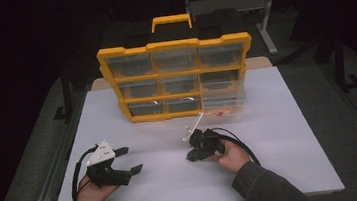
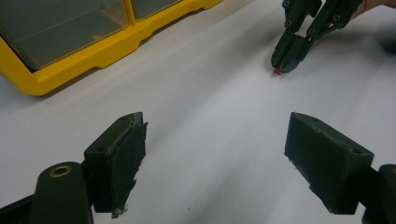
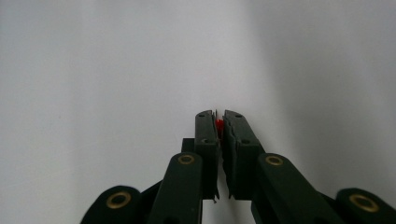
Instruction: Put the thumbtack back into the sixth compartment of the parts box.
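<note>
While the left gripper (image 1: pixel 125 160) rests at about 8 o'clock on the white table (image 1: pixel 280 135), its jaws stand wide with nothing between them; the left gripper view shows both pads (image 2: pixel 122 156) apart over bare surface.

At 12 o'clock: yellow parts organizer (image 1: pixel 176 78), upright, clear drawers facing the person. The lower right drawer (image 1: pixel 222 96) looks pulled partly out; something small and red lies at its front edge, too small to identify.

Just right of centre: right gripper (image 1: pixel 192 154), tip down on the table, jaws pinched nearly together on a small red piece (image 3: pixel 219 124). The piece sits right at the tips, touching or barely off the surface; from the left gripper view it peeks out below them (image 2: pixel 277 72).

Step in hand, as judged: picking the red piece off the table. Next move likely calls for a straight lift without easing the pinch, then carrying toward the organizer at 12 o'clock. Grip is shallow; the piece could slip.
</note>
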A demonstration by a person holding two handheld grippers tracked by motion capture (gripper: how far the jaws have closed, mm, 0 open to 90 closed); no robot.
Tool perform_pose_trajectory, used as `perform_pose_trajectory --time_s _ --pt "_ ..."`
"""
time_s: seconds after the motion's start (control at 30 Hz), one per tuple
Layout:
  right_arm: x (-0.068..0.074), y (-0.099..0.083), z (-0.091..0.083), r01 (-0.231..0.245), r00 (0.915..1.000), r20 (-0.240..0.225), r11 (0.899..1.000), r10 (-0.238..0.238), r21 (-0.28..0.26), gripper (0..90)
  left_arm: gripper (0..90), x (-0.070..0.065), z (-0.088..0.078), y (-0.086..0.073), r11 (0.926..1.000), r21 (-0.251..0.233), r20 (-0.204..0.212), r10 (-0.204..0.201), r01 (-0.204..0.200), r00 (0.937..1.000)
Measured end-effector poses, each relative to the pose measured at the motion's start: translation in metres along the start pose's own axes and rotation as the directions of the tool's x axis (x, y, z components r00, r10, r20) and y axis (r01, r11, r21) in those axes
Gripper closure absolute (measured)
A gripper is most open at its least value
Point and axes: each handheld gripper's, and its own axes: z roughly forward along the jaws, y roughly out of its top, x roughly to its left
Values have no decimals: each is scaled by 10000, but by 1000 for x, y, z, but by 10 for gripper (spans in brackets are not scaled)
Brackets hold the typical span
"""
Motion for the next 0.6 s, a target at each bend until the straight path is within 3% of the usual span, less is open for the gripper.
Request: perform_pose_trajectory --time_s 0.13,0.6 --pt "-1 0 0 -197 9997 -116 9998 197 14 837 201 1 0 -1 10000 52 12 -50 49 10000" --pt "3 3 -13 -94 9982 -596 9989 66 -463 839 201 1 -1 0 10000 35 -7 -71 71 10000"
